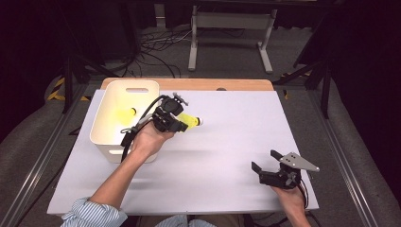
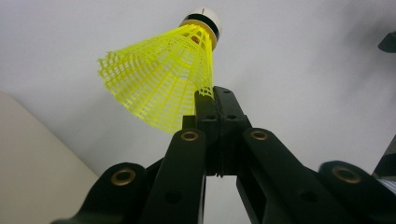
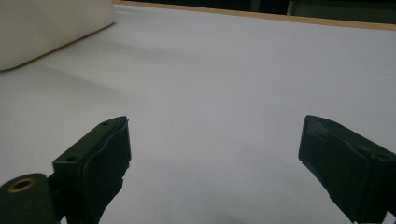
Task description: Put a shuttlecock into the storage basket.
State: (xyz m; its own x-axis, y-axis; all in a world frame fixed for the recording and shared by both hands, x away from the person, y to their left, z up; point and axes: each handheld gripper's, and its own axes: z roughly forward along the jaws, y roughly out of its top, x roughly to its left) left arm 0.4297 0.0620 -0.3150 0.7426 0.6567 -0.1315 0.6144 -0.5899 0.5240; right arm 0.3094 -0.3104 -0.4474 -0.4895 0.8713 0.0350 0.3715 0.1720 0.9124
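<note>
1. High view: a smooth white sheet covers the counter (image 1: 227, 142), with a wooden edge showing at its far side. A cream plastic bin (image 1: 111, 137), rectangular with rounded corners and a slot handle in its far wall, stands on the left part of the sheet. A yellow shuttlecock (image 1: 126, 115) lies inside it. The left gripper (image 1: 182, 124), black and blocky, hangs just right of the bin's near right corner, above the sheet, and holds a second yellow shuttlecock (image 1: 190, 120) whose white cap points right. The right gripper (image 1: 265, 161) sits low near the counter's front right corner, well apart from the bin, with a grey three-cornered plate on top; its jaws stand spread with nothing between them.

2. Left gripper view: the two black jaws meet, pinching the rim of the shuttlecock's (image 2: 163, 77) skirt on its right side. The skirt is a yellow plastic lattice flaring into a cone; a dark band and a white rounded cap close the narrow end, which points up and away. Plain white sheet lies behind, and the bin's cream wall (image 2: 32, 177) fills the lower left corner.

3. Right gripper view: the matte black jaws stand wide apart over bare white sheet, holding and touching nothing. The bin's (image 3: 51, 28) smooth cream wall shows at the upper left, and the wooden edge runs along the top.
</note>
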